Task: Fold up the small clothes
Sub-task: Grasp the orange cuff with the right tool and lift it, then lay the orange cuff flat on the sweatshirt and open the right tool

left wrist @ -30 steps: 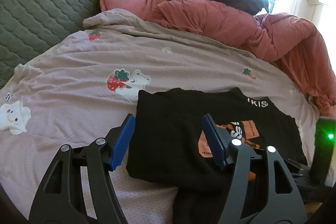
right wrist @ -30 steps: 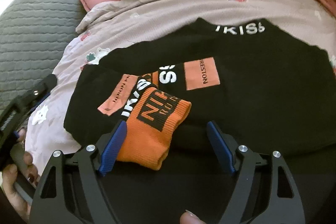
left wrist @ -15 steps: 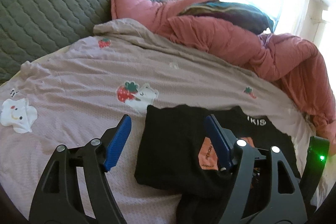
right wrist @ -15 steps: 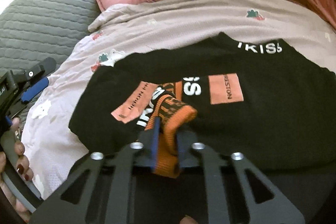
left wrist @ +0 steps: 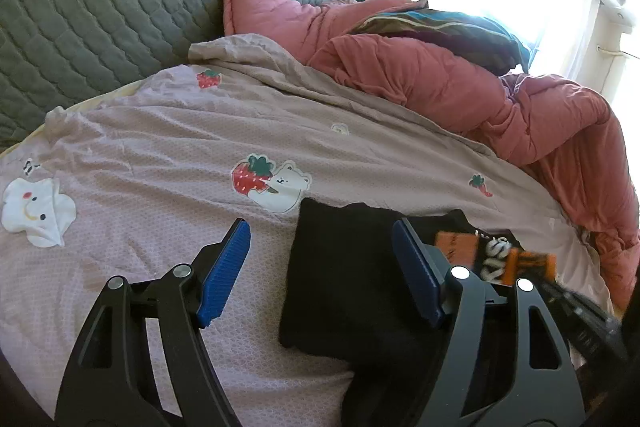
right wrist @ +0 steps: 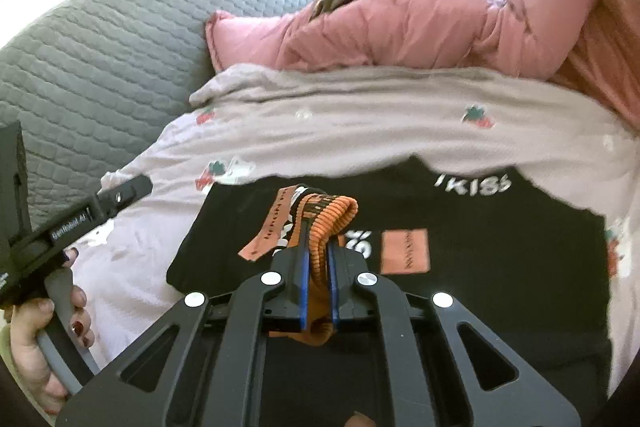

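In the left wrist view, the grey quilted cover [left wrist: 100,7] fills the side from 9 to 11 o'clock. Below it spreads the pale pink bedsheet [left wrist: 160,147] with strawberry and bear prints. The left gripper [left wrist: 320,275] hangs at 6 o'clock with its blue pads wide apart, released and grasping nothing; its left finger is over bare sheet, its right finger over the black garment [left wrist: 340,267]. This folded black garment lies on the bed at 5 o'clock, with orange patches near its right end. The rumpled pink duvet [left wrist: 480,99] is piled from 12 to 3 o'clock, and a dark striped cloth [left wrist: 448,31] rests on top of it.

In the right wrist view, the person's left hand [right wrist: 36,347] holds the handle of the other tool at 8 o'clock. The right gripper [right wrist: 318,255] sits at the centre, clenched on the orange ribbed cuff [right wrist: 332,219], which is pinched between the blue pads and arches up over the fingertips. Under it the black garment [right wrist: 500,267] lies flat on the bedsheet [right wrist: 360,123], from the centre toward 3 o'clock, with white letters and an orange rectangle on it
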A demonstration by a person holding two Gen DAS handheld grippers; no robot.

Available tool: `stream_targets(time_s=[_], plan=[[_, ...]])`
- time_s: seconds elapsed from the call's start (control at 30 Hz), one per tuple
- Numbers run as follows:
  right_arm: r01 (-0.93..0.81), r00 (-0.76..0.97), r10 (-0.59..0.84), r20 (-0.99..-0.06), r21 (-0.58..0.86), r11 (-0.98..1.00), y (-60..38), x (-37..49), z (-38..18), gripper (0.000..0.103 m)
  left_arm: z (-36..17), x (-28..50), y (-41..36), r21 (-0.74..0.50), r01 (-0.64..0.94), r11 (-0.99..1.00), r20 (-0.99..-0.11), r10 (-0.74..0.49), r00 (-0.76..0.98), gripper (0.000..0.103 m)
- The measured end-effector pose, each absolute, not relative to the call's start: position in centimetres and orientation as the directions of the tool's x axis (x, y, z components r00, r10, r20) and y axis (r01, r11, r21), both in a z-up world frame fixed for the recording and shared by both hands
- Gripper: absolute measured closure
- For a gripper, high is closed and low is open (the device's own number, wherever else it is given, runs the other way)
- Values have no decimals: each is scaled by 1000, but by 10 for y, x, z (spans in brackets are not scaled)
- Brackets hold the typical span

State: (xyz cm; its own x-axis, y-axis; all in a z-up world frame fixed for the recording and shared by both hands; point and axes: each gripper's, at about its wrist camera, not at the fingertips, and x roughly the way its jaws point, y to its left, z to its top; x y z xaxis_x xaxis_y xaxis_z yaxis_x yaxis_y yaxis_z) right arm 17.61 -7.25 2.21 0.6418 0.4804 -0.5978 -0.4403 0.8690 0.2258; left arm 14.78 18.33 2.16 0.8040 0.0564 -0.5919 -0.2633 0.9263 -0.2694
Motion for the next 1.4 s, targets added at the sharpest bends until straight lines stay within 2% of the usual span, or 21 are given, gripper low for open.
stream_targets(time_s=[0.43,0.93,1.4], plan=[[-278,783,310,-540,143,950,-149,186,44,98,19,149,179,-256,-253,933,-598,53,800,37],[-147,815,174,-553,93,985,-195,194,28,98,11,161,147,-190,-166,968,-622,12,783,37],[-91,785,147,-602,123,988,-219,202,11,98,2,207,95,-227,-81,970,-696,-103,711,37]])
